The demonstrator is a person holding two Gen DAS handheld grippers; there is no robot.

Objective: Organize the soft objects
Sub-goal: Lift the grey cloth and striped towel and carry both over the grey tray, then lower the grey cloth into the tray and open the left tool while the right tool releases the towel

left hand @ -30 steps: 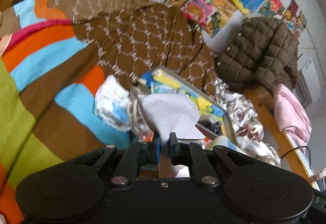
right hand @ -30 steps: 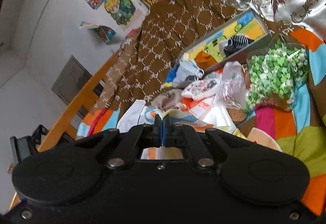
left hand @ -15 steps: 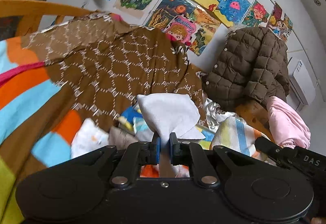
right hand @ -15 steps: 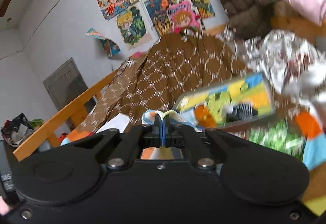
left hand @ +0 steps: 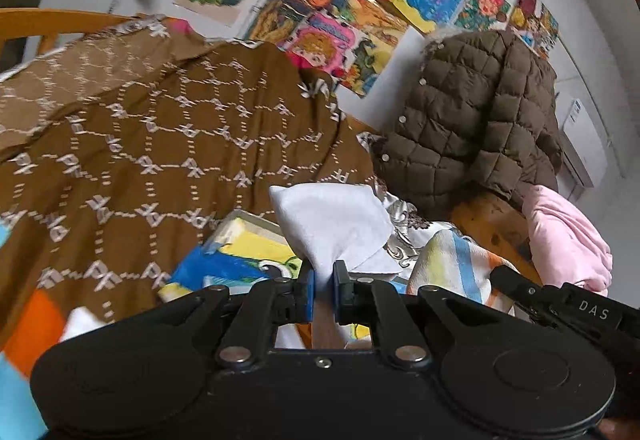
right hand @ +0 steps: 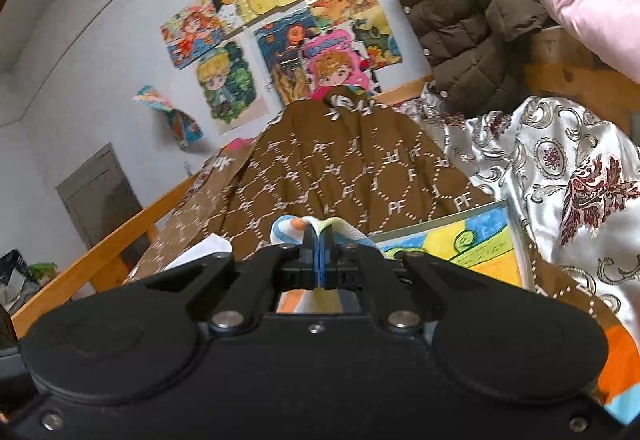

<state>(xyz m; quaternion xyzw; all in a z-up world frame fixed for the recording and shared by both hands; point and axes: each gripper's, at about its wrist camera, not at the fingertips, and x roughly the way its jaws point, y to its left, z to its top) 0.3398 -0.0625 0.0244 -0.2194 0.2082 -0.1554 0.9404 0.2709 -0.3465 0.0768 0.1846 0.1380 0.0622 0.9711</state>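
Observation:
My left gripper [left hand: 324, 280] is shut on a bunched white cloth [left hand: 332, 224], which stands up from between its blue pads above the bed. My right gripper [right hand: 319, 240] is shut on a thin fold of cloth striped in yellow, blue and orange [right hand: 288, 226]. In the left wrist view that striped cloth [left hand: 452, 264] hangs just right of the white one, with the right gripper [left hand: 504, 276] reaching in from the right edge. The white cloth [right hand: 200, 252] shows to the left in the right wrist view. Whether the two cloths are one piece I cannot tell.
A brown blanket with a white lattice pattern [left hand: 160, 144] covers the bed behind. A colourful picture board [right hand: 460, 240] lies below the grippers. A silver patterned fabric [right hand: 560, 180], a quilted brown jacket [left hand: 472, 120] and a pink garment [left hand: 568, 236] are on the right. A wooden rail [right hand: 120, 240] runs along the left.
Both grippers have risen and moved across the bed, each still shut on its cloth. The cluttered pile has dropped out of view, and the right gripper has come into the left wrist view.

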